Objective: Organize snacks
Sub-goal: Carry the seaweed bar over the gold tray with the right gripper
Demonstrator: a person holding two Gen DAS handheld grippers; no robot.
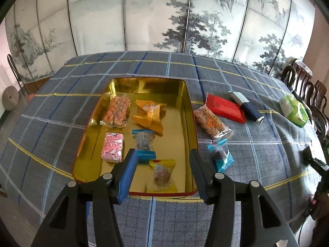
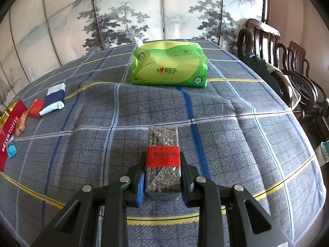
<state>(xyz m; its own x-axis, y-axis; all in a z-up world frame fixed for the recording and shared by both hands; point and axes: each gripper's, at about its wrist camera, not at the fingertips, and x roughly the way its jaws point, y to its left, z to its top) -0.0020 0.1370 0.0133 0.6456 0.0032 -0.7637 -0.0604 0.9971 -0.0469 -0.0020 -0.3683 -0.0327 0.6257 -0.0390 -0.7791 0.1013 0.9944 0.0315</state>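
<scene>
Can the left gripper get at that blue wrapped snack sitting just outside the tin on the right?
Probably yes. The left gripper is open and empty over the gold tin, and the blue wrapped snack lies uncovered on the tablecloth just past the tin's wall.

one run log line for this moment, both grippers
left gripper: open over gold tin | right gripper: shut on dark seed bar

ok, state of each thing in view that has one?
Gold rectangular tin: lidless, holding five wrapped snacks.
Left gripper: open, nothing between the fingers.
Right gripper: shut on the dark seeded bar with a red band.
Green plastic tissue pack: opened, tissue sticking out.
</scene>
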